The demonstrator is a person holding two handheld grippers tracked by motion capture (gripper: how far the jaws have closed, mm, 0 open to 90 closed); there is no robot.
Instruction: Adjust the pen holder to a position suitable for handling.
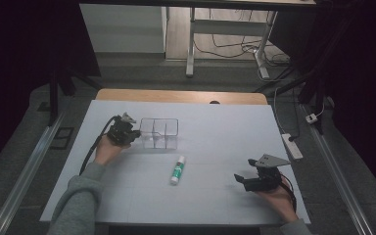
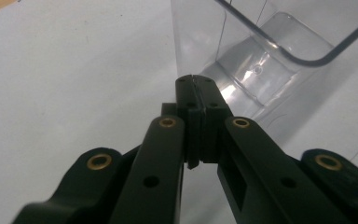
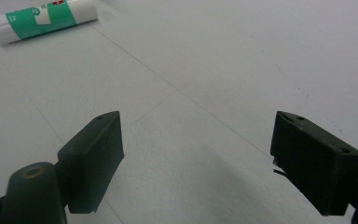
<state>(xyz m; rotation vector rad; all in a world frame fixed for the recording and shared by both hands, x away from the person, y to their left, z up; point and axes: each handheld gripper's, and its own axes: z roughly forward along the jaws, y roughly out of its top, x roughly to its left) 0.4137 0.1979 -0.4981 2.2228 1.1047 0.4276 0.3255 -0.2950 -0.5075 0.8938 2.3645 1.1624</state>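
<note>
Nearest me at the table's front edge, my right gripper (image 1: 245,179) rests low over the white table (image 1: 215,132), a grey plate on top, my hand behind it. In the right gripper view its two black jaws stand wide apart with nothing but bare white surface between them, and they point up the table toward the glue stick (image 3: 44,19) lying well ahead.

Farther in, near the middle of the table, the glue stick (image 1: 177,170) lies on its side, green label and white ends, roughly lengthwise along the table. It sits apart from both grippers and just in front of the clear box (image 1: 159,132).

Farther still, on the left, my left gripper (image 1: 136,134) sits at the left end of the clear box, my grey sleeve (image 1: 78,200) running back to the front edge. In the left gripper view its jaws are pressed tight together, pad against pad, with nothing between them. Their tips (image 2: 196,84) lie right at a corner of the box (image 2: 261,70), at its wall near the base; whether they actually touch the plastic I cannot quite tell through the see-through wall. The box stands upright, with thin dividers inside, and looks empty.

Beyond the white sheet, a strip of wooden tabletop (image 1: 181,96) runs along the far edge.
</note>
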